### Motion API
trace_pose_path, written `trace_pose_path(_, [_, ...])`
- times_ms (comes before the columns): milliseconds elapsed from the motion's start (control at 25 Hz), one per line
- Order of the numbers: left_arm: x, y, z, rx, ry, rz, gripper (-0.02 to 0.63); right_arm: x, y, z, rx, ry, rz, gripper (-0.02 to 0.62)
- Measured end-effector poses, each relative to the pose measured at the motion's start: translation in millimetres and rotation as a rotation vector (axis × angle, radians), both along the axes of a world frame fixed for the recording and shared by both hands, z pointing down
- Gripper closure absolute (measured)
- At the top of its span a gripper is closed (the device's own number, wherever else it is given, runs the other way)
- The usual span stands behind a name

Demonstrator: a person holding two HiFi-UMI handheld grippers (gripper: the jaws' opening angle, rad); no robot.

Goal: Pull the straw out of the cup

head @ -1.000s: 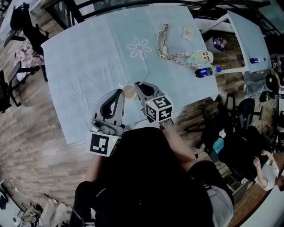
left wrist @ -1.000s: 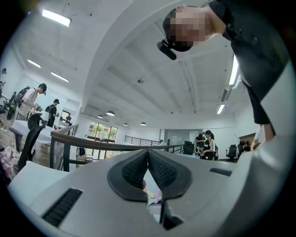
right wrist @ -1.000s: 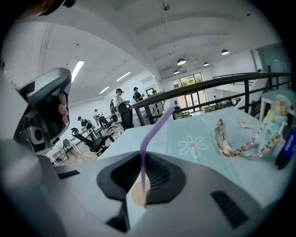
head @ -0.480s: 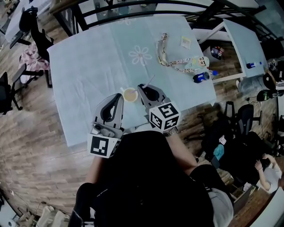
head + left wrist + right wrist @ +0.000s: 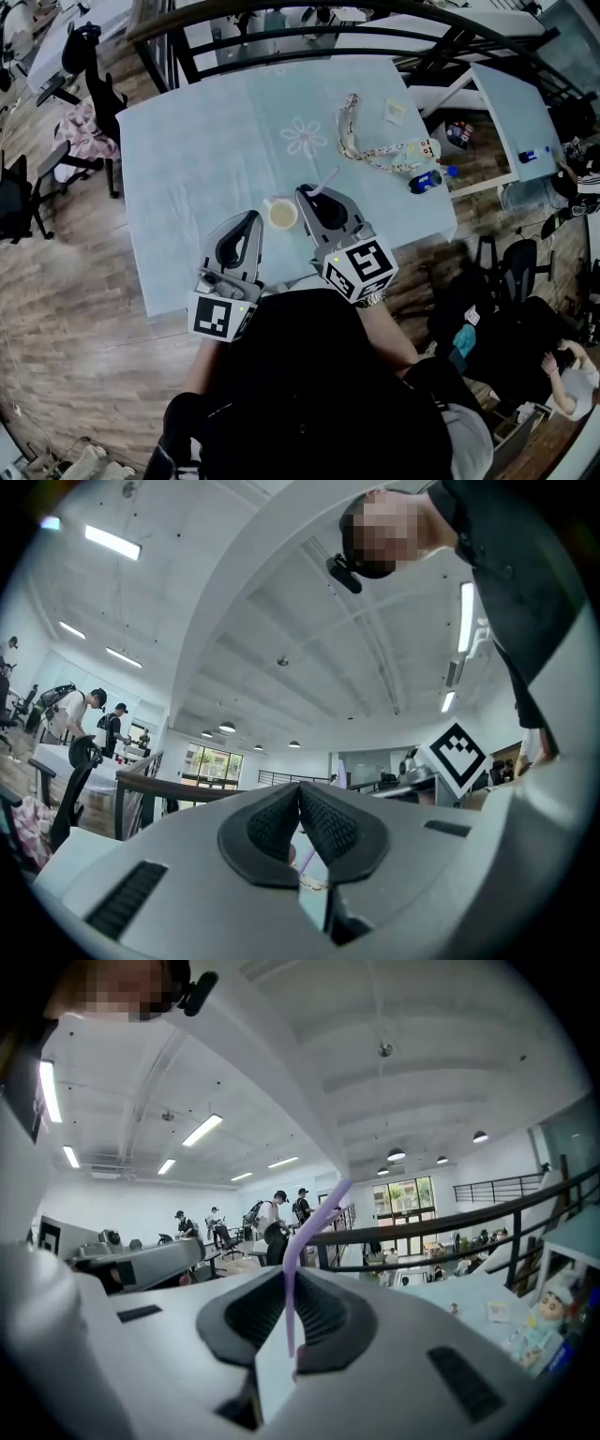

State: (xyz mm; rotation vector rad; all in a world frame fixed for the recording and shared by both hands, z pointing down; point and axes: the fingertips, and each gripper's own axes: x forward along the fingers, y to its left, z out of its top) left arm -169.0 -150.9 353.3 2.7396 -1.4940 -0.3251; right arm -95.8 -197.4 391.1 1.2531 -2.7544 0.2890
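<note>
The straw [image 5: 290, 1288], pale purple with a bent upper end, is pinched between the pads of the right tongs [image 5: 310, 195], which are closed on it with little more than the straw's thickness between them. Its lower end is seen hanging free just below the pads, and its upper part slants up and away past the tips. In the head view it is held over the bench, just to the right of the cup [image 5: 281, 215] and apart from it. The cup, small and white, stands upright on the bench with a beige drink in it. The left tongs [image 5: 253, 219] are pressed together at the tips with nothing gripped. They are placed just beside the cup's left side, and contact cannot be told. The bench [image 5: 197, 141] is covered by a pale blue cloth with a flower printed on it. Well apart from the cup, toward the far right corner, a patterned lanyard [image 5: 354, 131], a small figure [image 5: 424, 148] and a blue-labelled bottle [image 5: 427, 179] are laid.
</note>
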Motion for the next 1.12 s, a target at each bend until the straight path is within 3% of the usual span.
trace_pose_path(400, [-22, 16, -38, 0.052, 0.033, -0.079, 0.592, -10, 24, -70, 0.172, -0.03, -0.037, 0.56])
trace_pose_path(640, [-39, 18, -42, 0.055, -0.005, -0.122, 0.592, -5, 28, -87, 0.223, -0.041, -0.007, 0.56])
trace_pose_path(1120, [-42, 27, -56, 0.097, -0.023, -0.129, 0.592, -12, 43, -112, 0.298, -0.077, -0.027, 0.56])
